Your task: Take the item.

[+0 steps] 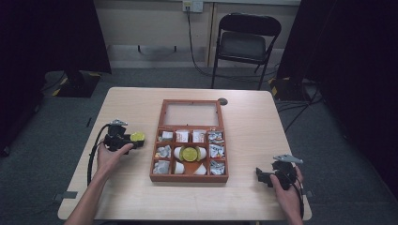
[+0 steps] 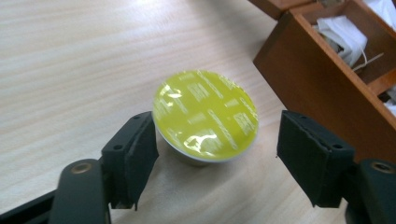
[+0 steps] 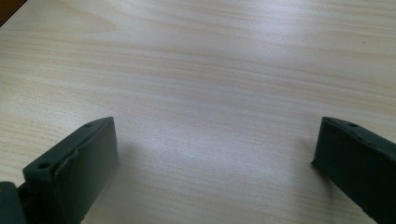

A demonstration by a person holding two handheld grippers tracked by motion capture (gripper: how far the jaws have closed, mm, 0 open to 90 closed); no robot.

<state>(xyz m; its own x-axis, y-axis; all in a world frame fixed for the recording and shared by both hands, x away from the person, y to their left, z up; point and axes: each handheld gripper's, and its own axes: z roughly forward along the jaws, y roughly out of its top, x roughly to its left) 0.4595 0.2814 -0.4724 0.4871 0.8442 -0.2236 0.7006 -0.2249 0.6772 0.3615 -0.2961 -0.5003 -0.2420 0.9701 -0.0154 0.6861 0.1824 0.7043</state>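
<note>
Left gripper [image 2: 215, 154], jaws apart, straddles a yellow foil-lidded capsule [image 2: 205, 119] standing on the pale wood-grain table [image 1: 126, 197], just beside the compartmented wooden box [image 1: 190, 178]. Closing squarely on the capsule's rounded body below its lid rim should avoid slipping. Right gripper [image 3: 215, 163], jaws apart, holds nothing

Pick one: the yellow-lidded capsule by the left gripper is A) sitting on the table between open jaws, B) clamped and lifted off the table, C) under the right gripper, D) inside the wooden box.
A: in the left gripper view the yellow-lidded capsule rests on the table between the left gripper jaws; the right-hand jaw stands clear of it, the left-hand one is at its rim, and the wooden box sits beside it.
</note>
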